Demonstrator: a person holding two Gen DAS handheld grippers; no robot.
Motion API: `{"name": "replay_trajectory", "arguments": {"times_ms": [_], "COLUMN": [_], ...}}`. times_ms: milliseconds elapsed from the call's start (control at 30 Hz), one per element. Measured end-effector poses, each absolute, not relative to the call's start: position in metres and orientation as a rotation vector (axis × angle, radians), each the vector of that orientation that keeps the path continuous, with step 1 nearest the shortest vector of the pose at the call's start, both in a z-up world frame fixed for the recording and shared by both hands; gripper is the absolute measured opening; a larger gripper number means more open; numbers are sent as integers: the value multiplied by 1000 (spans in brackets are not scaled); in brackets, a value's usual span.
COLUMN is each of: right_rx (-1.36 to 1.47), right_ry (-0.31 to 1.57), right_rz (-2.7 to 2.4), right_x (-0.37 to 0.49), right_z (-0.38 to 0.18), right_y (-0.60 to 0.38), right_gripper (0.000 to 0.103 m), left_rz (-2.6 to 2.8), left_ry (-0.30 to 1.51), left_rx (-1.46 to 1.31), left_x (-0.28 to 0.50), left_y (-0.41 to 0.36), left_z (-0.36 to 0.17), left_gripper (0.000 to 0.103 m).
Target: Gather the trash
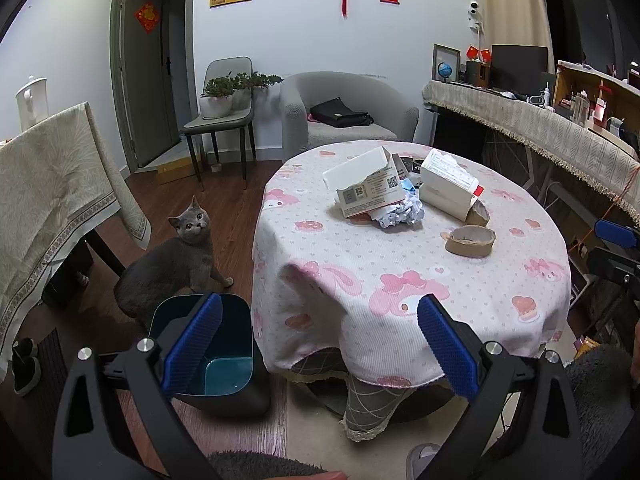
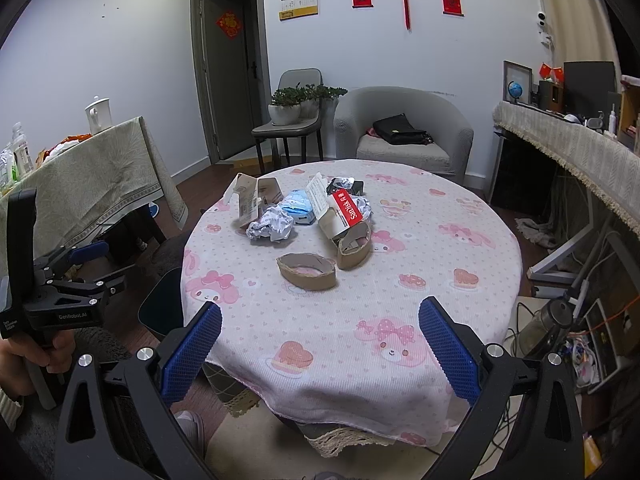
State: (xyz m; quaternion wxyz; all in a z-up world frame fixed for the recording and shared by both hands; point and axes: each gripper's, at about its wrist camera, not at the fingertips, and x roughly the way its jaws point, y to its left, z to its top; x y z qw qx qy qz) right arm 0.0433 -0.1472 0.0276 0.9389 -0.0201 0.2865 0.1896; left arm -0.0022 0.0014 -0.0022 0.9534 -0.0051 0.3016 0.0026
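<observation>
Trash lies in a pile on the round table with the pink-print cloth: torn white cartons, a crumpled paper ball, a white box with a red label, and two flattened brown cardboard rings. A dark bin with a blue inside stands on the floor left of the table. My left gripper is open over the table's near edge and the bin. My right gripper is open, short of the pile. Nothing is between either pair of fingers.
A grey cat sits on the floor beside the bin, looking up. A cloth-covered table stands at left, a chair with a potted plant and an armchair behind, a cluttered desk at right. Cables and boxes lie right of the table.
</observation>
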Motion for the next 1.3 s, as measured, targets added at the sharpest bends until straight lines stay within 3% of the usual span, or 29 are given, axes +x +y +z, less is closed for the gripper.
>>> {"name": "replay_trajectory", "arguments": {"times_ms": [1300], "right_rx": [-33], "right_ry": [592], "right_rz": [391], "right_x": [45], "right_z": [25], "right_y": [-149], "right_gripper": [100], "left_rz": [6], "left_ry": [619], "left_rx": [-7], "left_x": [-1], "left_y": [0], "left_z": [-2], "left_gripper": [100]}}
